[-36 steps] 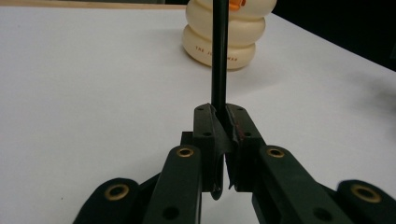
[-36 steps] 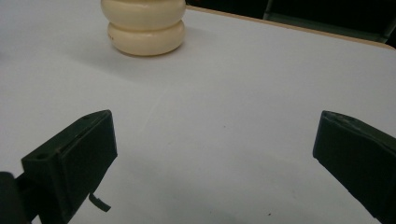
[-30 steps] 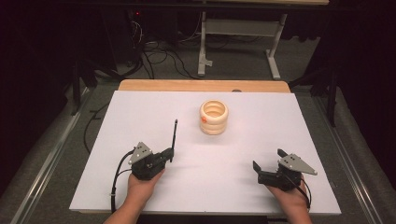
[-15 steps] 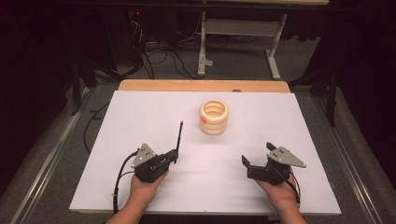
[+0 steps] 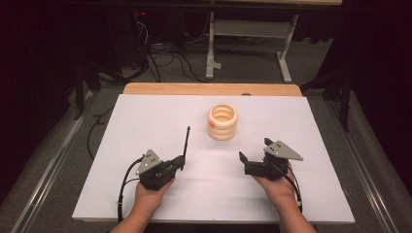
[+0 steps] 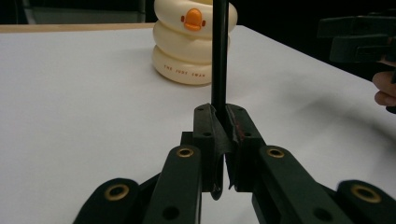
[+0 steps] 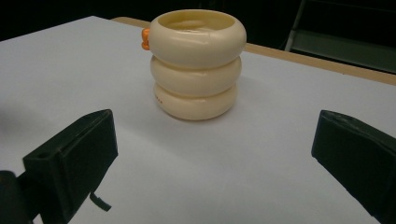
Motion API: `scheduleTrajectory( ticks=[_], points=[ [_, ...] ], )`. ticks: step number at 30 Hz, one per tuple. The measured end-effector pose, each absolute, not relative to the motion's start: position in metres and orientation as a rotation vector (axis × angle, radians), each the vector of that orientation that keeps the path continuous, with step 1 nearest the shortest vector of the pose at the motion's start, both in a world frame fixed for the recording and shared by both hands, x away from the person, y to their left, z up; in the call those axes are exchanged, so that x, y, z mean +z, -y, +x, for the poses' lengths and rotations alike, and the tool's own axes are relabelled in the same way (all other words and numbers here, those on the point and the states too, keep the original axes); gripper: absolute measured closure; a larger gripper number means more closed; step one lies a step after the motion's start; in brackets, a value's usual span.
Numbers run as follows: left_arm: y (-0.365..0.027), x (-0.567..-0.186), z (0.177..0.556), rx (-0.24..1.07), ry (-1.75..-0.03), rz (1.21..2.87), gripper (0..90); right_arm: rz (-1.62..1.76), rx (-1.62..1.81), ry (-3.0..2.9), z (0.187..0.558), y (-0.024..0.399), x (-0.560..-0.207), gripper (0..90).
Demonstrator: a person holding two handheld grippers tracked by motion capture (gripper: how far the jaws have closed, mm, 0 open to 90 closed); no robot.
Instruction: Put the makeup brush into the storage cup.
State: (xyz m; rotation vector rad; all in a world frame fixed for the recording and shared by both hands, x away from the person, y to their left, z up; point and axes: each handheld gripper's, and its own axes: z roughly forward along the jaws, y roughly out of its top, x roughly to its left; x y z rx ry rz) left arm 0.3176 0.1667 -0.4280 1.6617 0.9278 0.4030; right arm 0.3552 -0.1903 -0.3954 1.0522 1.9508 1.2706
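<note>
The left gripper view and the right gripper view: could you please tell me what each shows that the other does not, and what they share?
The left gripper view alone shows a thin black rod clamped upright between closed jaws, small lettering on the cream ringed cup, and the right gripper at the upper right edge. The right gripper view alone looks into the cup's open top and shows its own jaws spread wide apart, nothing between them. Both share the cup with its orange duck emblem, standing on the white table.

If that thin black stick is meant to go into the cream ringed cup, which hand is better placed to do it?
Probably the left. Its hand-held gripper is shut on the black stick, which points towards the cream cup. The right hand-held gripper is open, holding nothing.
</note>
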Motion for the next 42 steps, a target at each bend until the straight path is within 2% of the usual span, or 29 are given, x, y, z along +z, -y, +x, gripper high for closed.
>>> scheduleTrajectory(
  ticks=[10, 25, 42],
  points=[
    [-0.168, -0.429, 0.318, 0.410, -0.928, 1.662, 83.4, 1.028, 1.237, -1.971, 0.363, 0.171, -0.397, 2.0],
    [-0.161, -0.428, 0.313, 0.402, -0.888, 1.666, 83.4, 1.001, 1.227, -2.048, 0.343, 0.170, -0.412, 2.0],
    [-0.141, -0.429, 0.306, 0.350, -0.819, 1.692, 83.4, 0.981, 1.342, -2.073, 0.333, 0.162, -0.404, 2.6]
  ],
)
